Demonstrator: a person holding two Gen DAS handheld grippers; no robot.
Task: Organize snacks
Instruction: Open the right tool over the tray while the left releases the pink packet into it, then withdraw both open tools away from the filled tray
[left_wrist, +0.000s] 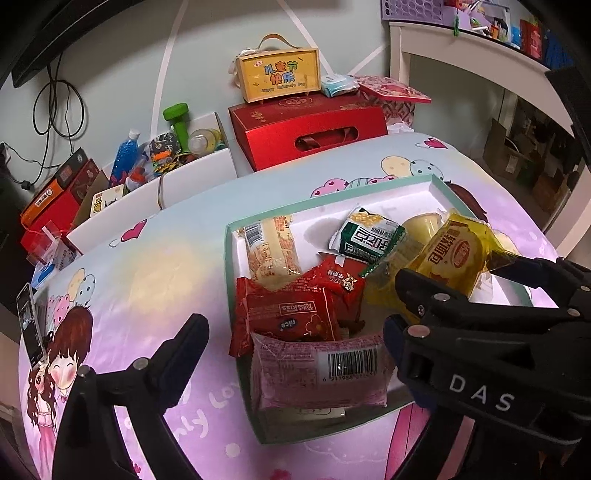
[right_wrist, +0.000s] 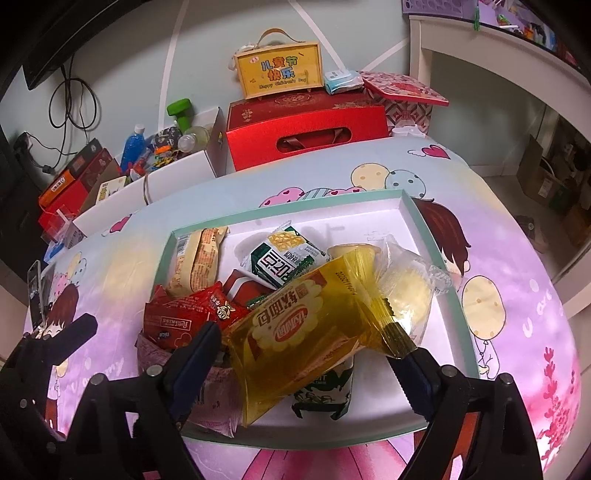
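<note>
Right wrist, right gripper (right_wrist: 308, 341) jaws wide, yellow pkt (right_wrist: 295, 332) between

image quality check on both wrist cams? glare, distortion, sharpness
Left wrist: heavy fisheye bend with dark corners; pale glare patch on the tablecloth; barcode on the pink packet stays crisp. Right wrist: same bend; light shines through the yellow packet, its label still legible; far shelf soft and smeared at the edge.

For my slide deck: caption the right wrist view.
Right tongs wide open around a yellow snack pack above the snack-filled tray.
</note>
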